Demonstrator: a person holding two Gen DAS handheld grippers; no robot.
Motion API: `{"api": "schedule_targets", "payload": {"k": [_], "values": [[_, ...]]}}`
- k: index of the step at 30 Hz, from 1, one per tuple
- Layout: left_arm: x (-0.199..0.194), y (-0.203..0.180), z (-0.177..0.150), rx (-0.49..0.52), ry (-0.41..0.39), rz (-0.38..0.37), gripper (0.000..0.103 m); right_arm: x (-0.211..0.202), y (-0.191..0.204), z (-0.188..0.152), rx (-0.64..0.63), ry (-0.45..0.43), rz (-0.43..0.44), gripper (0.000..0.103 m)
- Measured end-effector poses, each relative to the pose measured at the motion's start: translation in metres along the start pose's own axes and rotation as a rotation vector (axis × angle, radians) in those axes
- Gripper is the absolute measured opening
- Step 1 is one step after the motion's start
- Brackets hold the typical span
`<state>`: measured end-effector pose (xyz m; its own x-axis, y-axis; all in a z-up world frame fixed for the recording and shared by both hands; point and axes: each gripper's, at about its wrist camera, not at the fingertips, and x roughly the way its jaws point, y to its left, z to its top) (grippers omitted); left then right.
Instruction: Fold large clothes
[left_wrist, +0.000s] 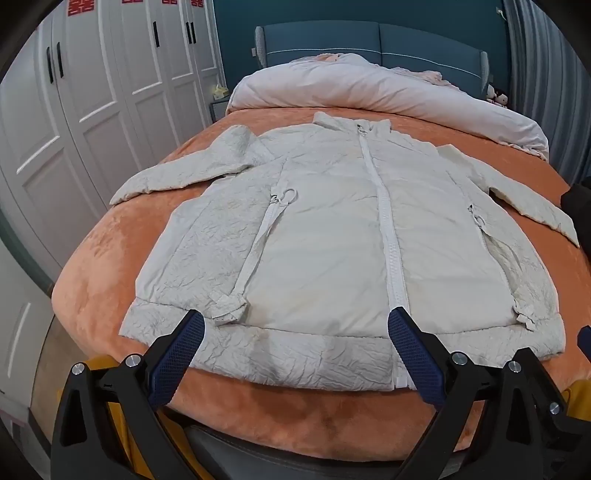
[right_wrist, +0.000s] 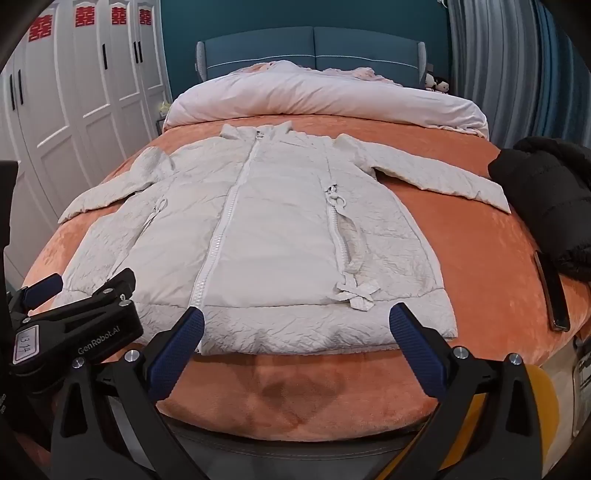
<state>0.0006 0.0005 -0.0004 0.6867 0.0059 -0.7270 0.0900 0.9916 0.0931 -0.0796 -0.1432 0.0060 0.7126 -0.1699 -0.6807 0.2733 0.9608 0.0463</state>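
A pale cream zip-up jacket (left_wrist: 332, 236) lies flat and face up on the orange bedspread (left_wrist: 110, 258), sleeves spread to both sides, hem toward me. My left gripper (left_wrist: 295, 325) hangs open just above the hem, left of the centre zip, with nothing between its blue pads. In the right wrist view the same jacket (right_wrist: 266, 229) fills the middle; my right gripper (right_wrist: 295, 323) is open over the hem's right half, holding nothing. The left gripper (right_wrist: 85, 291) shows at the lower left there, jaws wide.
A rolled pink duvet (left_wrist: 369, 92) lies across the bed's far end before a blue headboard (left_wrist: 369, 40). A black garment (right_wrist: 546, 195) and a dark phone (right_wrist: 554, 291) rest at the bed's right side. White wardrobe doors (left_wrist: 92, 92) stand left; a grey curtain (right_wrist: 491, 66) hangs right.
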Motion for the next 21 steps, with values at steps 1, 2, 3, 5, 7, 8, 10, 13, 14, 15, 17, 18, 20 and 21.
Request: {"api": "schedule_targets", "payload": {"k": [1,2,3,5,7,8,10,13,14,15,17,18,20,21], "values": [[0.0008,0.0006,0.0002,-0.003,0.003,0.001,0.098,-0.0001,-0.0002,0.0002,0.002,-0.001,-0.001,0.098],[0.0015,0.0012,0.0003,-0.006,0.007,0.0,0.098,0.0,-0.0005,0.0004,0.005,0.0,-0.002,0.098],[0.0019,0.0017,0.0005,-0.01,0.008,0.002,0.098,0.0,-0.0008,0.0006,0.01,0.001,-0.001,0.098],[0.0019,0.0023,0.0008,-0.014,0.007,0.007,0.098,-0.0015,0.0028,-0.0004,-0.013,-0.009,-0.005,0.098],[0.002,0.0027,0.0014,-0.018,0.007,0.01,0.097,-0.0015,0.0015,-0.0001,-0.008,-0.009,-0.001,0.098],[0.0021,0.0029,0.0018,-0.02,0.008,0.013,0.097,-0.0004,0.0016,0.0004,-0.008,-0.009,-0.001,0.098],[0.002,0.0033,0.0024,-0.026,0.007,0.017,0.097,-0.0001,0.0009,0.0003,-0.006,-0.005,0.003,0.098],[0.0003,-0.0005,-0.0027,-0.003,0.006,-0.005,0.097,0.0,0.0004,0.0002,-0.007,-0.005,0.004,0.098],[0.0005,0.0002,-0.0025,-0.002,0.005,-0.006,0.097,-0.0001,0.0001,0.0003,-0.005,-0.004,0.005,0.098],[0.0005,0.0005,-0.0028,-0.002,0.005,-0.006,0.097,0.0001,-0.0005,0.0003,-0.005,-0.004,0.006,0.098],[-0.0011,-0.0002,-0.0025,-0.001,0.005,-0.003,0.097,0.0002,-0.0003,0.0001,-0.005,-0.003,0.006,0.098],[-0.001,0.0004,-0.0024,-0.001,0.005,-0.005,0.097,-0.0008,0.0019,-0.0005,-0.006,-0.003,0.006,0.098],[-0.0011,0.0003,-0.0025,-0.002,0.005,-0.005,0.097,-0.0015,0.003,-0.0007,-0.004,-0.003,0.006,0.098],[-0.001,0.0003,-0.0026,-0.002,0.004,-0.006,0.097,-0.0014,0.0026,-0.0004,-0.004,-0.003,0.006,0.098]]}}
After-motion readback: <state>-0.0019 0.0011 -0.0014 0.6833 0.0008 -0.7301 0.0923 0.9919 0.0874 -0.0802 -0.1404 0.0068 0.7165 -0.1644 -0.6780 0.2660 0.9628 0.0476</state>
